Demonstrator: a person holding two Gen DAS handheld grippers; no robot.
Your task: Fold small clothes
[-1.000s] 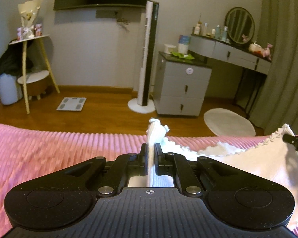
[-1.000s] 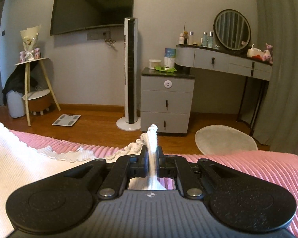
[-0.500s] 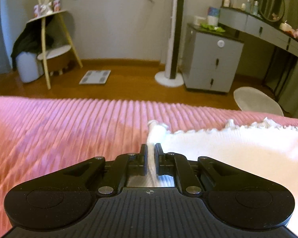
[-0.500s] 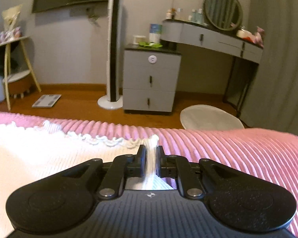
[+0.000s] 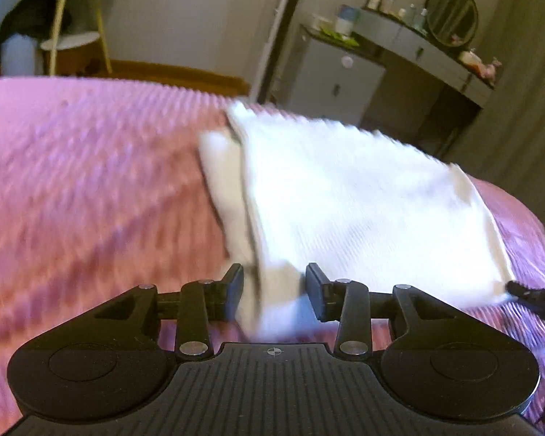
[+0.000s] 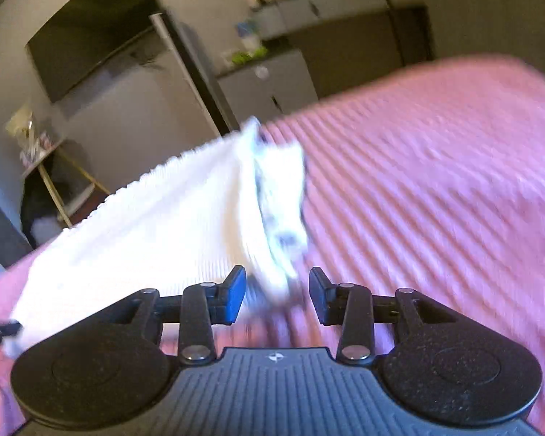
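We see the white garment (image 5: 363,210) lying on the pink bed (image 5: 91,181), soft, light, floppy. Left claw (image 5: 274,287) and right claw (image 6: 277,290) are opening, corners loose between unpressed pads; we'd grip corners.

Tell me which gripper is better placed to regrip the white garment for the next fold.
Roughly even, slightly left: the left gripper, jaws opening, has the white garment corner between them; the right gripper, also opening, straddles only a narrow edge.
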